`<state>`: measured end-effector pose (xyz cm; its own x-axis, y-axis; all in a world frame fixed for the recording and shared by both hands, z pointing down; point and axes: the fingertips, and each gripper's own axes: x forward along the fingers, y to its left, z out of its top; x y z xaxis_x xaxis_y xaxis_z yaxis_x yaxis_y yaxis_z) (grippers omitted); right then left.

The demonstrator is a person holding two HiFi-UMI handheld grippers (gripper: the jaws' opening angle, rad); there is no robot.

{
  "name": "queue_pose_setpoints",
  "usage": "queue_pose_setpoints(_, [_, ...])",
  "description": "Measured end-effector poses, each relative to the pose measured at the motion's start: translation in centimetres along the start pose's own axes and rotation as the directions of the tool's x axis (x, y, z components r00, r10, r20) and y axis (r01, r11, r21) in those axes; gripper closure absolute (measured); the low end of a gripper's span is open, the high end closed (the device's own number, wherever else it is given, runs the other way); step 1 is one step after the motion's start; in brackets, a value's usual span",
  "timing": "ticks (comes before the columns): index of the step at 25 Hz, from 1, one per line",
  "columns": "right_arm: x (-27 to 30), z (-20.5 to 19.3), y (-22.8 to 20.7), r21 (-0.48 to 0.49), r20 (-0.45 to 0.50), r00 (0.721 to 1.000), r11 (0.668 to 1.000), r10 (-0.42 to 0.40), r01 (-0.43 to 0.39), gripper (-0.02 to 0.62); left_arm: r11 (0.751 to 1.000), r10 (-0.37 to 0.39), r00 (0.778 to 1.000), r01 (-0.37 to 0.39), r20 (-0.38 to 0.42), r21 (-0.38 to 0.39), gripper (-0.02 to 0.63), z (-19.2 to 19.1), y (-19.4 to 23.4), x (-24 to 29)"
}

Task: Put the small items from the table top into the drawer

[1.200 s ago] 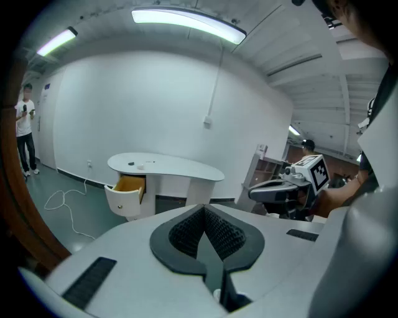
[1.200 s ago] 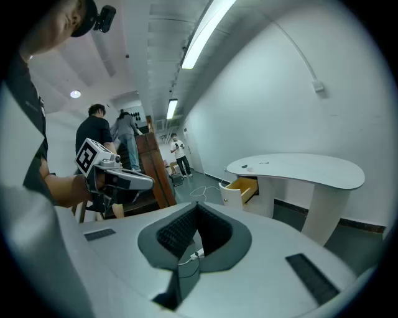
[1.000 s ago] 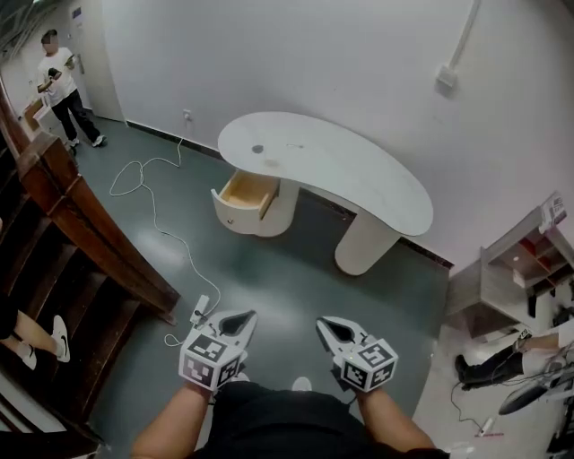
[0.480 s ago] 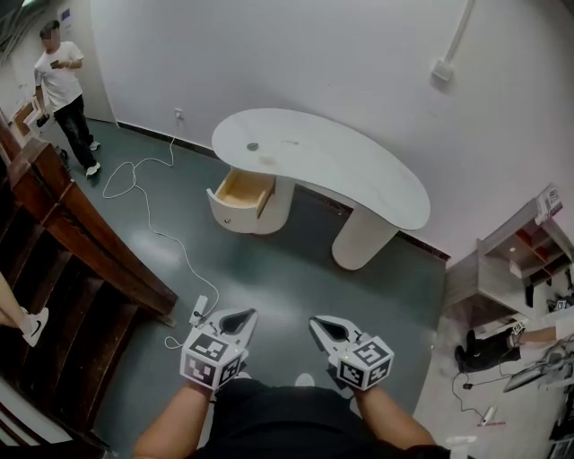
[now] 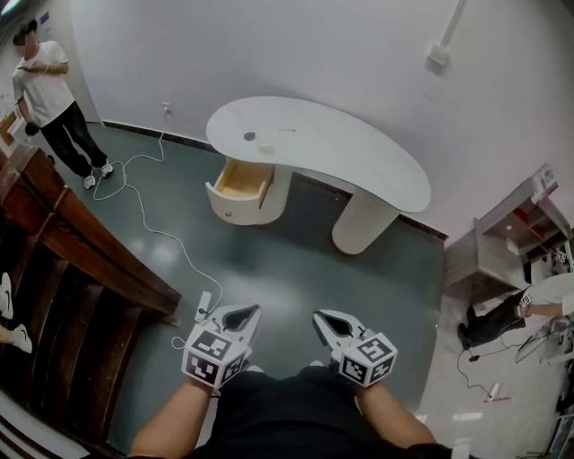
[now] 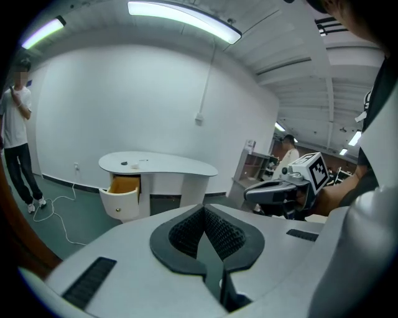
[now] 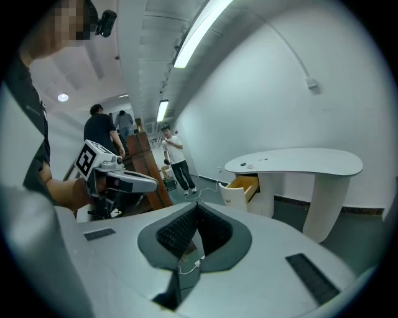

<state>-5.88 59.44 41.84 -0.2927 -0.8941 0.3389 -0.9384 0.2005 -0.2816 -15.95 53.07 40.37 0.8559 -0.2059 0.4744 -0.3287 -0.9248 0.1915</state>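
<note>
Indoor test lab, bare white walls (image 5: 269, 45), grey floor (image 5: 296, 269) with loose cable (image 5: 154, 231) and power strip (image 5: 203, 305), strip lights (image 6: 182, 17), open shelving (image 5: 516, 238), lone kidney-shaped tabletop (image 5: 341, 152), bystander (image 5: 49, 99) standing around.

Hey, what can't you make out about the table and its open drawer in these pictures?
- Small items on the white curved table top: a dark round spot in the head view, a pale fleck in the left gripper view, both too small to identify.
- Inside of the open cream drawer, wood-lined: head view, table top covers its back; left gripper view, its front panel hides its floor.
</note>
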Motion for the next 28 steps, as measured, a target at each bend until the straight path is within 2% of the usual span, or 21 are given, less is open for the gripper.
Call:
queue_pose_setpoints(5, [1.2, -0.7, 1.1, 0.008, -0.027, 1.0, 1.0, -0.015, 0.016, 0.597, 1.0, -0.019, 1.0, 0.019, -0.007, -0.009, 0.592, -0.7, 1.7, -0.6])
queue_pose_setpoints(11, [2.6, 1.5, -0.5, -0.013, -0.003, 1.0, 1.0, -0.028, 0.028, 0.597, 1.0, -0.024, 1.0, 0.025, 0.011, -0.012, 0.592, 0.2, 2.8, 0.5])
queue_pose_setpoints(16, [5.3, 2.8, -2.6, -0.016, -0.002, 1.0, 1.0, 0.0, 0.0, 0.597, 0.999, 0.01, 1.0, -0.009, 0.005, -0.033, 0.592, 1.1, 5.2, 2.4])
queue_pose_setpoints(20, [8.4, 5.1, -5.5, -0.019, 0.002, 0.999, 0.999, 0.035, -0.035, 0.597, 0.998, 0.039, 0.999, -0.039, 0.003, -0.042, 0.592, 3.1, 7.7, 4.8])
queue_pose_setpoints(28, [13.1, 10.9, -12.7, -0.062, 0.0, 0.995, 0.993, 0.103, -0.103, 0.597, 0.993, 0.109, 0.994, -0.107, 0.03, -0.058, 0.592, 9.5, 12.5, 10.9])
